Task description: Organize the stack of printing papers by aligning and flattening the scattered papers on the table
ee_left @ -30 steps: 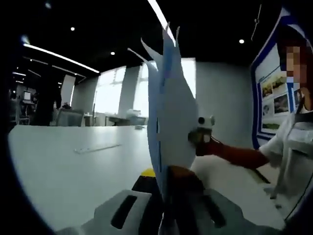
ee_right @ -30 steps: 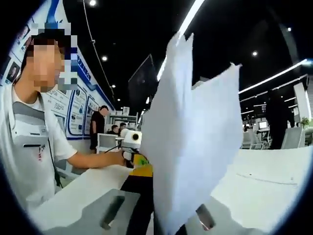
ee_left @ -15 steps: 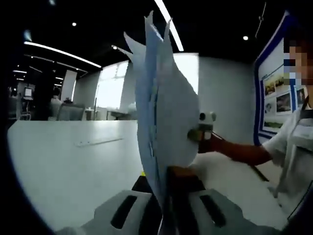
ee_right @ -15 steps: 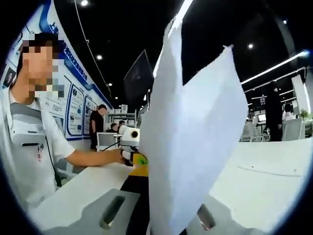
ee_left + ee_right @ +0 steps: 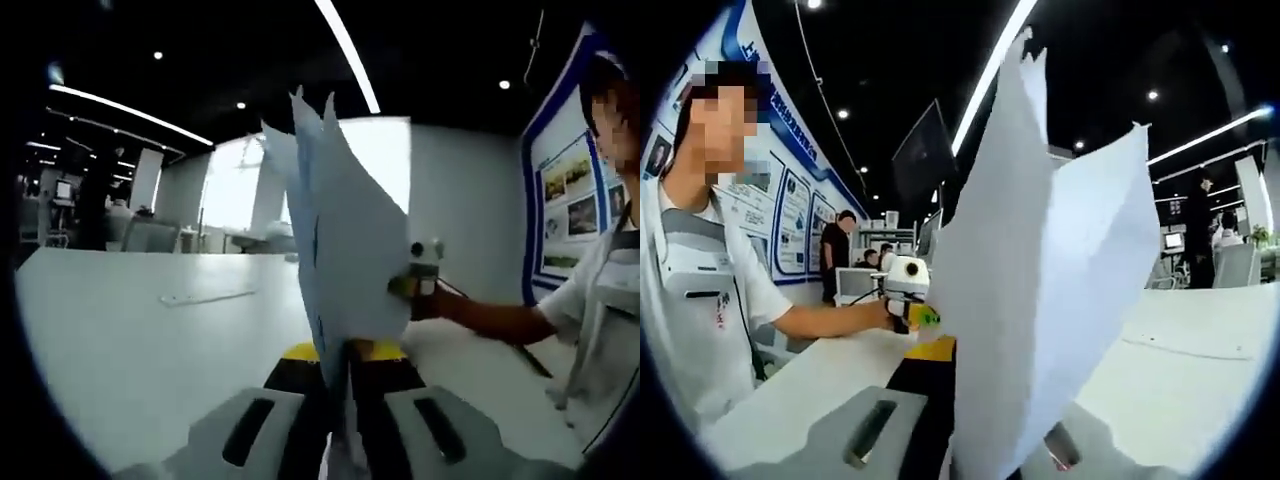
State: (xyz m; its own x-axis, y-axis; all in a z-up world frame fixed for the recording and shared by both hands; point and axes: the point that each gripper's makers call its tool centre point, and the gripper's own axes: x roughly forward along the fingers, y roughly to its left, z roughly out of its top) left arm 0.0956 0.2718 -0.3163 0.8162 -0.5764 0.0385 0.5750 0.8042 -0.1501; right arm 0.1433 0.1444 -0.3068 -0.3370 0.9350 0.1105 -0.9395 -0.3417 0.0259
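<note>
No words or numbers can be read. The wall posters (image 5: 790, 235) have pictures and print, but the print is too small and blurry to make out.

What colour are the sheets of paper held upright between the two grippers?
White, plain; the papers show best in the right gripper view.
</note>
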